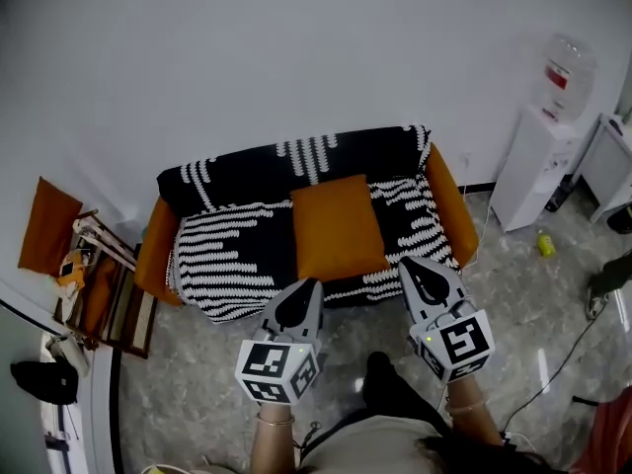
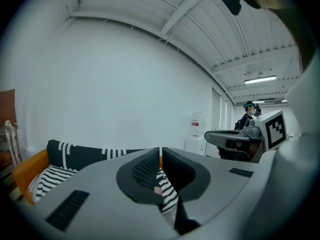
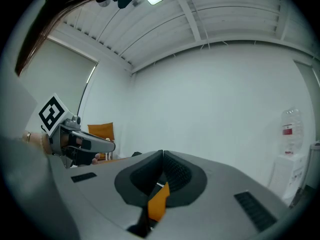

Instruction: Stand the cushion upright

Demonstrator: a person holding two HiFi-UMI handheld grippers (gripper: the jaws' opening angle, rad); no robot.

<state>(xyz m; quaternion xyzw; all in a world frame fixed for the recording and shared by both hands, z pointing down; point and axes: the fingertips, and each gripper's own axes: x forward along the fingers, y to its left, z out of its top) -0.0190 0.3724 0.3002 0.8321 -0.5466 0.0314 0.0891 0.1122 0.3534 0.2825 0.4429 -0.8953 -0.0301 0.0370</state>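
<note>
**Head view:** 1 sofa [image 1: 449, 205] w/ smooth orange arms; seat + back are under a knit black-and-white striped throw [image 1: 227, 250]. 1 cushion [image 1: 336, 227], orange, squarish, plain cloth, sits mid-seat on the sofa w/ its far edge at the backrest. Can't tell if it lies flat or leans. 2 grey plastic grippers at the sofa's front edge: left gripper [image 1: 308, 286] by the cushion's near-left corner, right gripper [image 1: 407, 263] just right of the near-right corner. Contact w/ the cushion can't be told. Grey stone-look floor [image 1: 197, 393] lies open in front of the sofa; white wall [image 1: 296, 47] is directly behind it. 1 white boxy dispenser [image 1: 528, 166] stands right of the sofa.

**Left gripper view:** jaws together tip to tip, ribbed dark pads, nothing clamped. Striped throw shows behind them, w/ the sofa low at left.

**Right gripper view:** jaws together, empty. An orange sliver shows behind them; sofa arm or cushion, can't tell.
</note>
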